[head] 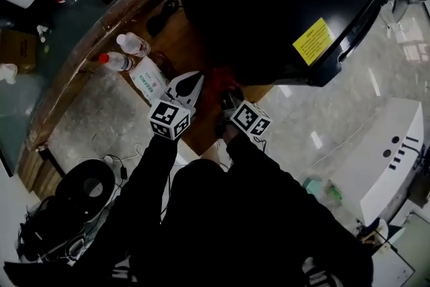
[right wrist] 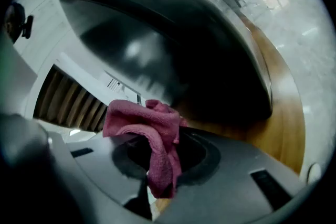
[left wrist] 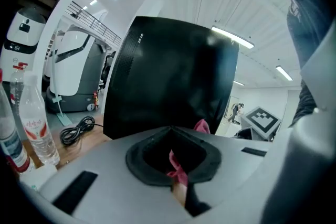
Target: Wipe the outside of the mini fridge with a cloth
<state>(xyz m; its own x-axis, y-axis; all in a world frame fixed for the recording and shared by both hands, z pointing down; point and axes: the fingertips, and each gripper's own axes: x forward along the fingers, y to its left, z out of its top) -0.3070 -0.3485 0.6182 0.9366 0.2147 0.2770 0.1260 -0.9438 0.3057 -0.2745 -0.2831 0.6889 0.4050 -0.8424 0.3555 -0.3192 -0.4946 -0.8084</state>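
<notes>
Jaws of the right gripper (right wrist: 160,157) are closed on a bunched pink cloth (right wrist: 152,128) that spills over their tips. The left gripper (left wrist: 173,162), just beside it, has its jaws together with a thin strip of the same cloth caught in the seam. Both point at the black mini fridge (head: 269,3), which stands on a curved wooden table (head: 94,44); two water bottles (head: 124,54) and a coiled black cable (left wrist: 76,130) are on the table to the fridge's left.
</notes>
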